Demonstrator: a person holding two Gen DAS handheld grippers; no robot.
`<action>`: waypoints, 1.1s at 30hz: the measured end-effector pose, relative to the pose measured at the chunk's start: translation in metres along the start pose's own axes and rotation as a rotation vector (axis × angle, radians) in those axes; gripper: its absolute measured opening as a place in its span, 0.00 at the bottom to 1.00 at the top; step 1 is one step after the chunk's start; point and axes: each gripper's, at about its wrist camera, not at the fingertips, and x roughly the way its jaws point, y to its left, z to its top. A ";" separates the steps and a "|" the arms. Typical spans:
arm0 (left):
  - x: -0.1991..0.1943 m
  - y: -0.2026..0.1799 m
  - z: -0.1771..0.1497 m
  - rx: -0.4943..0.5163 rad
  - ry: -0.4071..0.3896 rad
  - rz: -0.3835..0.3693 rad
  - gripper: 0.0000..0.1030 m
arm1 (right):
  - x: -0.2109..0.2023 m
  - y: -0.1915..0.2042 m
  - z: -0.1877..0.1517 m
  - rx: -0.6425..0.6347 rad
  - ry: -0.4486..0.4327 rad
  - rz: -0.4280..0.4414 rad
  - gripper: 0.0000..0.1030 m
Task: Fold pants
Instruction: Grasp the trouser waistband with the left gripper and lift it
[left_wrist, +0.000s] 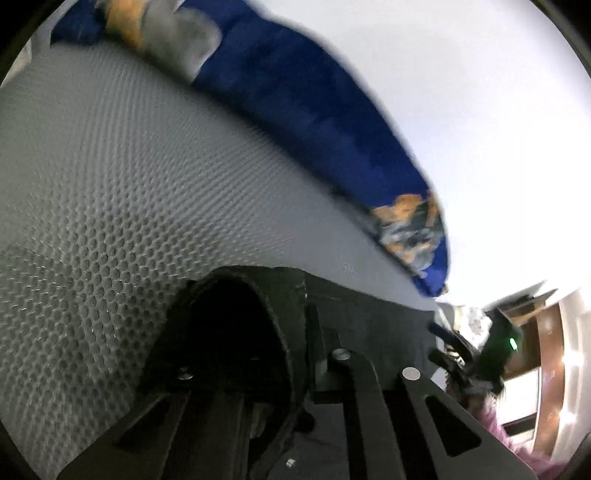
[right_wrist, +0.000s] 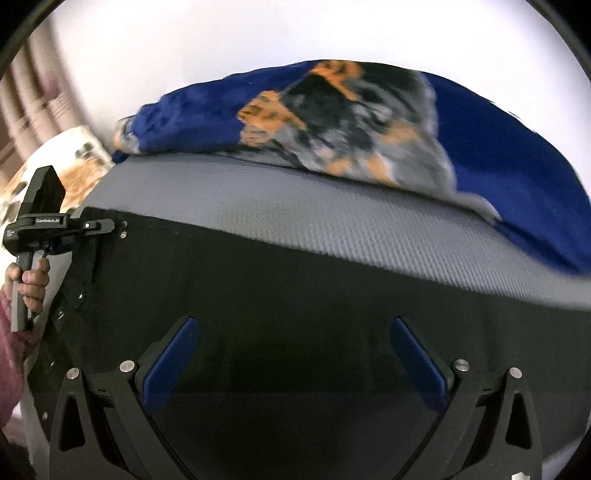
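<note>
While the left gripper (right_wrist: 110, 226) has its jaws closed down on the corner of the pants (right_wrist: 295, 314) — a curled fold of black cloth bunches up between its fingers in the left wrist view — the right gripper (right_wrist: 293, 354) hangs over the middle of the garment with its jaws spread wide and nothing between the blue pads (right_wrist: 166, 365). Whether those pads touch the cloth below, I cannot tell. The pants lie flat as a broad black panel on a grey textured mattress (right_wrist: 332, 214), their far edge running straight across it. A hand (right_wrist: 31, 284) grips the left gripper's handle at the left side, a pink sleeve (right_wrist: 11, 343) below it. Beyond the pants, along the far side of the mattress, lies a blue blanket (right_wrist: 498, 147) with an orange, grey and black print — blurred in both views. Behind it stands a pale wall (right_wrist: 184, 44).
</note>
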 end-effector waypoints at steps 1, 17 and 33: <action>-0.008 -0.006 -0.003 0.024 -0.014 -0.018 0.07 | 0.002 -0.002 0.006 -0.024 0.007 0.026 1.00; -0.077 -0.083 -0.041 0.302 -0.142 -0.117 0.07 | 0.067 0.007 0.077 -0.517 0.416 0.435 0.81; -0.052 -0.066 -0.035 0.268 -0.129 0.018 0.07 | 0.064 -0.077 0.041 -0.508 0.483 0.254 0.15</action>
